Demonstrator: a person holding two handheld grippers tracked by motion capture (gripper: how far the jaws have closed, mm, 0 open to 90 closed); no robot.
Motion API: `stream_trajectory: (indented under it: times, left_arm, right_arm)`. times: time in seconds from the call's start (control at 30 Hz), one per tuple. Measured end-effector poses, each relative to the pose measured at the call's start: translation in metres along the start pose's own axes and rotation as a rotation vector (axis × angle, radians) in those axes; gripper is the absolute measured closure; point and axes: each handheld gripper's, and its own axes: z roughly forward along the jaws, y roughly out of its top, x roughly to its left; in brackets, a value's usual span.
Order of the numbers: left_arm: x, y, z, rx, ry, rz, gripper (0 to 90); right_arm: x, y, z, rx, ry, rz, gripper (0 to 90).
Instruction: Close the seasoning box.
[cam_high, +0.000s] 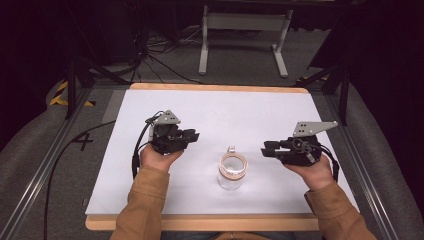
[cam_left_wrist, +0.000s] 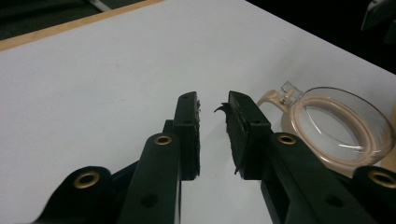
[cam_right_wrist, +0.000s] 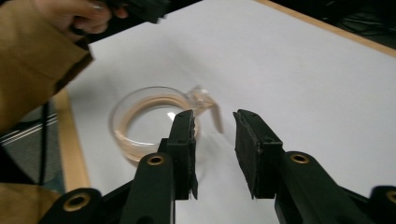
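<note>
A clear glass jar (cam_high: 232, 172) with a tan sealing ring and a small clasp stands near the front middle of the white table. Its rim appears at the right in the left gripper view (cam_left_wrist: 338, 128) and at centre left in the right gripper view (cam_right_wrist: 154, 122). My left gripper (cam_high: 192, 135) is held above the table, left of the jar, jaws a little apart with nothing between them (cam_left_wrist: 212, 109). To the right of the jar, my right gripper (cam_high: 266, 147) points toward it, jaws apart and empty (cam_right_wrist: 215, 123).
The white table top (cam_high: 215, 115) has a wooden edge all round. Metal rails run along both sides. Cables and a white frame (cam_high: 245, 30) lie on the floor beyond the far edge. A tan-sleeved arm (cam_right_wrist: 37, 56) holds the other gripper.
</note>
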Motion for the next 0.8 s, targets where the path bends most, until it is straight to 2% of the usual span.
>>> stream_trajectory:
  times: [0.07,0.23,0.27,0.3,0.4,0.47,0.53,0.6,0.67,0.7,0.8]
  left_arm:
    - [0.003,-0.001,-0.001,0.005,0.011,-0.003,73.6]
    - [0.011,-0.006,0.002,0.032,0.041,-0.009,72.9]
    - [0.012,-0.008,0.003,0.042,0.049,-0.029,72.8]
    - [0.014,-0.009,0.003,0.046,0.054,-0.022,72.7]
    - [0.020,-0.014,0.006,0.059,0.056,-0.050,72.3]
    - [0.026,-0.017,0.007,0.066,0.062,-0.053,71.9]
    - [0.030,-0.021,0.008,0.076,0.065,-0.073,71.6]
    - [0.033,-0.022,0.009,0.087,0.073,-0.064,71.4]
    - [0.036,-0.025,0.010,0.108,0.083,-0.086,70.9]
    - [0.038,-0.027,0.012,0.101,0.085,-0.090,70.9]
    - [0.043,-0.032,0.016,0.120,0.092,-0.099,70.2]
  right_arm:
    - [-0.010,-0.004,-0.005,0.001,-0.052,0.017,66.1]
    - [-0.035,-0.016,-0.013,0.011,-0.147,0.063,64.3]
    - [-0.038,-0.018,-0.014,0.012,-0.158,0.069,64.4]
    - [-0.044,-0.021,-0.015,0.018,-0.173,0.078,64.3]
    - [-0.057,-0.031,-0.014,0.035,-0.205,0.109,64.3]
    - [-0.066,-0.039,-0.012,0.060,-0.233,0.134,64.1]
    - [-0.074,-0.045,-0.010,0.077,-0.246,0.147,63.7]
    - [-0.078,-0.049,-0.009,0.092,-0.256,0.161,63.2]
    - [-0.090,-0.061,-0.004,0.123,-0.273,0.191,62.5]
    - [-0.090,-0.061,-0.004,0.123,-0.273,0.191,62.5]
    - [-0.100,-0.073,0.002,0.147,-0.283,0.211,62.6]
